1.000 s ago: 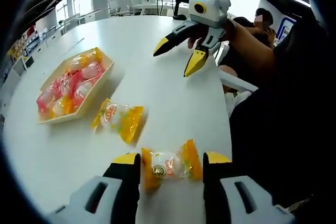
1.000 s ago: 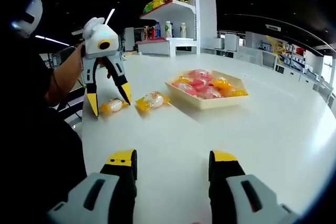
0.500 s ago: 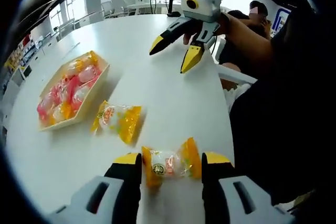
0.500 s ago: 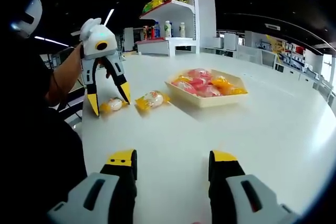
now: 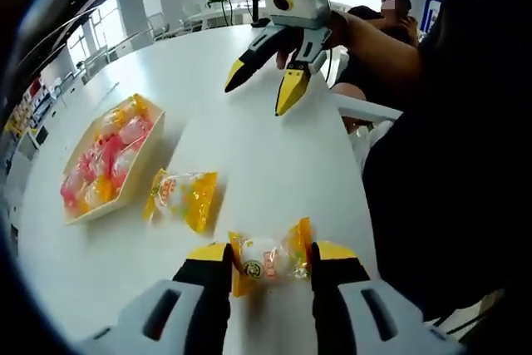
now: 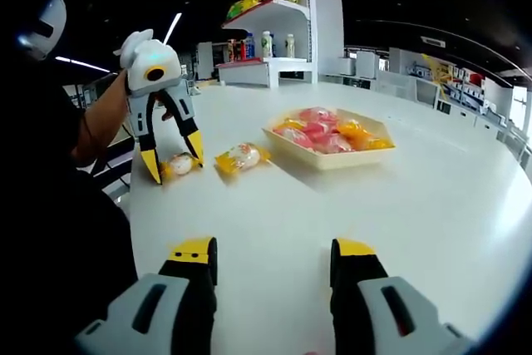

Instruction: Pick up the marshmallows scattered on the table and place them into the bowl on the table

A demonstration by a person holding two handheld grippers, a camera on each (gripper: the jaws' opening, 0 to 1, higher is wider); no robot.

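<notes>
A yellow-wrapped marshmallow (image 5: 268,258) lies on the white table (image 5: 249,155) between the jaws of my left gripper (image 5: 271,257), which is open, the jaw tips close against the wrapper's twisted ends. In the right gripper view that left gripper (image 6: 175,165) straddles the same marshmallow (image 6: 179,164). A second yellow marshmallow (image 5: 183,197) (image 6: 241,157) lies between it and the wooden bowl (image 5: 143,160) (image 6: 328,161), which holds several pink and yellow sweets. My right gripper (image 6: 273,251) (image 5: 260,95) hovers open over the table with nothing between its jaws.
The table's edge (image 5: 353,172) runs just right of the left gripper, with a white chair (image 5: 370,110) beyond it. A person's arm (image 6: 100,126) holds the left gripper. Shelves of goods (image 6: 274,14) stand behind the table. The surface (image 6: 432,205) right of the bowl is bare.
My left gripper's jaws have narrowed around the marshmallow, which still lies on the table. The left gripper view has shifted slightly. The right gripper has stayed in place.
</notes>
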